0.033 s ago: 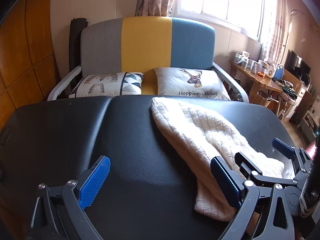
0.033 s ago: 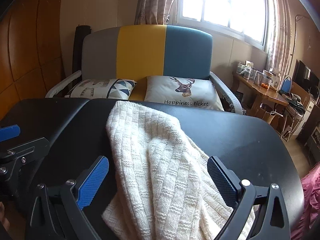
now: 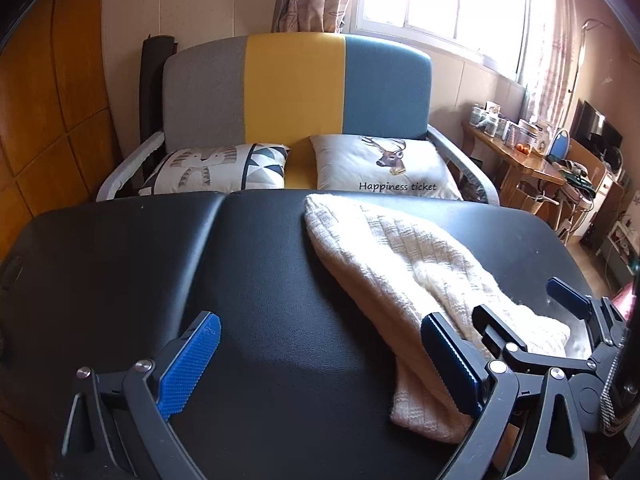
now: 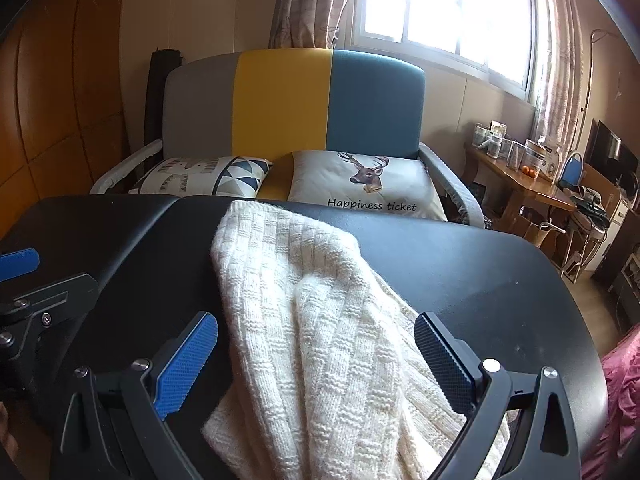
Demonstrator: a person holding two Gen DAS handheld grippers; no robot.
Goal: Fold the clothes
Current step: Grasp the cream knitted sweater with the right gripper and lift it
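Note:
A cream knitted sweater (image 3: 400, 264) lies bunched in a long heap on the black padded table (image 3: 160, 260), running from the far edge to the near right. My left gripper (image 3: 320, 344) is open over bare table just left of the sweater, and its right finger overlaps the sweater's near end. In the right wrist view the sweater (image 4: 320, 300) lies under my right gripper (image 4: 316, 344), which is open with both blue pads clear of the knit. The right gripper (image 3: 528, 308) also shows at the right of the left wrist view. The left gripper (image 4: 40, 276) shows at the left edge of the right wrist view.
Behind the table stands a sofa with a grey, yellow and blue back (image 3: 296, 88) and two printed cushions (image 3: 384, 164). A wooden side table (image 3: 520, 156) with jars is at the right, under a bright window. Pink cloth (image 4: 624, 380) lies off the table's right edge.

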